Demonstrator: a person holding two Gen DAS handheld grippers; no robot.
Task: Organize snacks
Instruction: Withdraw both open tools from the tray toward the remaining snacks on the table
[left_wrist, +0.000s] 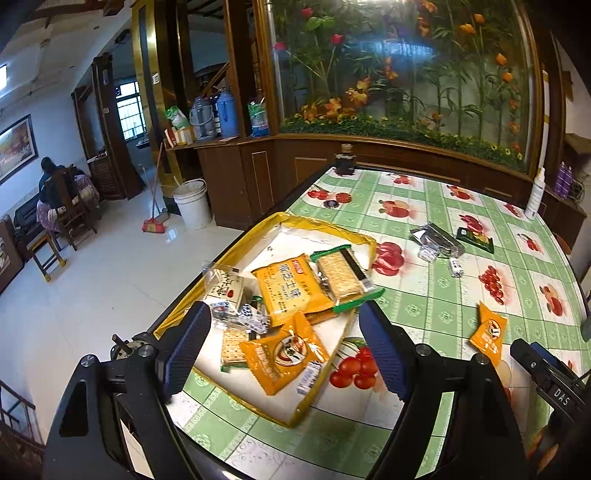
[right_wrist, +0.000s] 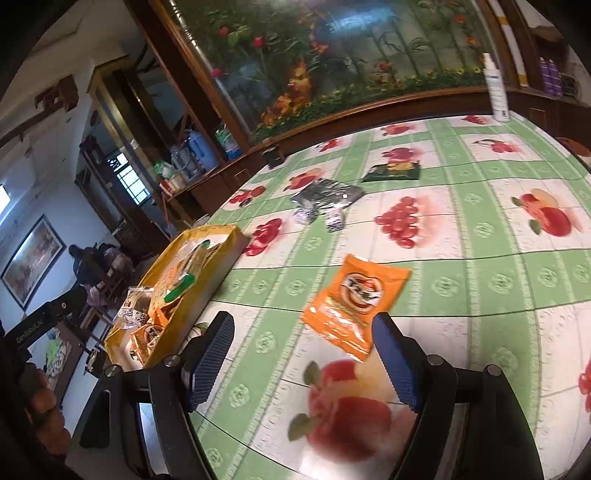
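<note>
A yellow-rimmed tray (left_wrist: 364, 240) at the table's left edge holds several snack packets: a yellow cheese-cracker pack (left_wrist: 286, 282), a green-edged cracker pack (left_wrist: 341, 275), an orange packet (left_wrist: 282, 356). My left gripper (left_wrist: 284, 345) hovers open and empty above the tray. A loose orange packet (right_wrist: 354, 299) lies on the tablecloth just ahead of my open, empty right gripper (right_wrist: 304, 354); it also shows in the left wrist view (left_wrist: 487, 332). A silver packet (right_wrist: 327, 194), a dark green packet (right_wrist: 393, 171) and small wrapped candies (right_wrist: 336, 219) lie farther back. The tray also shows in the right wrist view (right_wrist: 225, 254).
A green fruit-print tablecloth (left_wrist: 424, 295) covers the table. A white spray bottle (right_wrist: 496, 92) stands at the far right edge, a dark jar (left_wrist: 344, 162) at the far left corner. A wooden cabinet with a flower display runs behind. The floor drops off left of the tray.
</note>
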